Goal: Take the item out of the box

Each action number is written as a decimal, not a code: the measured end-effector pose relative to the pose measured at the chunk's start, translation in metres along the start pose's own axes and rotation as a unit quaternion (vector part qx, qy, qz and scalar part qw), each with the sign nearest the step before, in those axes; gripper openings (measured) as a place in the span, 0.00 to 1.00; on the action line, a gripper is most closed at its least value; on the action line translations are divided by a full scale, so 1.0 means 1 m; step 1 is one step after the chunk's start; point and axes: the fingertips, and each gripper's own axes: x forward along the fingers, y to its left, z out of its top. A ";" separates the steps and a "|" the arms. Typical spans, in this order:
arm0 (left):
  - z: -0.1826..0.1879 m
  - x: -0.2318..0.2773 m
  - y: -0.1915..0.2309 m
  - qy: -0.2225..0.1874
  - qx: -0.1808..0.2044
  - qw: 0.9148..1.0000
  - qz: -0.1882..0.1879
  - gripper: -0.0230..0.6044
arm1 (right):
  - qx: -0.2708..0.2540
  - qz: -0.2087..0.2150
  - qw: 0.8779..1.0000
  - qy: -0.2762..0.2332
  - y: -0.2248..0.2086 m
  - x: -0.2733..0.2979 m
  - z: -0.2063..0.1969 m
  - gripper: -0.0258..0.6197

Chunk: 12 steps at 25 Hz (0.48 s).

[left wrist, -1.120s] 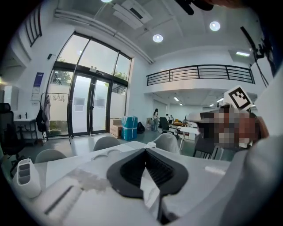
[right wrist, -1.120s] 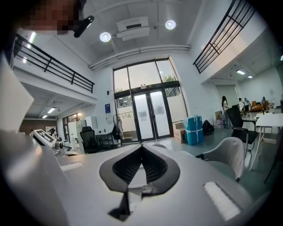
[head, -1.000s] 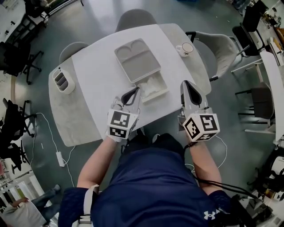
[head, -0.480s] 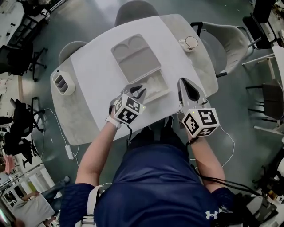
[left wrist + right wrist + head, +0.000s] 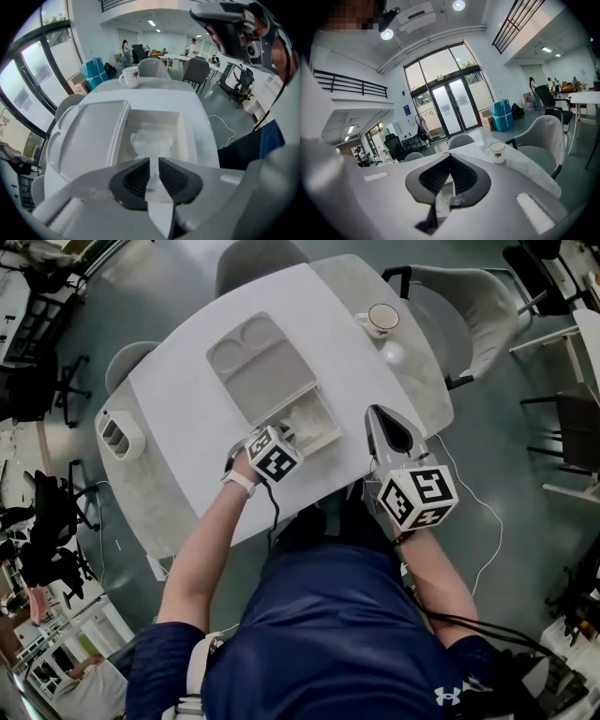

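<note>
An open white box [image 5: 323, 434] lies on the white table [image 5: 187, 418], its lid [image 5: 258, 367] folded back to the far left. Inside it sits the item, a crumpled clear plastic packet [image 5: 307, 418] [image 5: 151, 140]. My left gripper [image 5: 285, 434] [image 5: 153, 161] hovers at the box's near rim and points at the packet. Its jaws stand a narrow gap apart with nothing between them. My right gripper [image 5: 377, 416] [image 5: 450, 157] is held to the right of the box over the table's near right edge, shut and empty.
A cup on a saucer [image 5: 380, 320] [image 5: 497, 152] stands at the table's far right corner. A grey two-slot holder [image 5: 117, 432] sits at the left end. Chairs [image 5: 469, 306] surround the table, and cables lie on the floor.
My left gripper has moved forward and rightward to the box's near rim, turning toward the packet. The right gripper has stayed about where it was.
</note>
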 end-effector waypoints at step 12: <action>-0.002 0.034 0.003 0.069 0.002 0.998 -0.003 0.14 | 0.025 -0.032 0.999 0.000 -0.046 -0.009 -0.005 0.04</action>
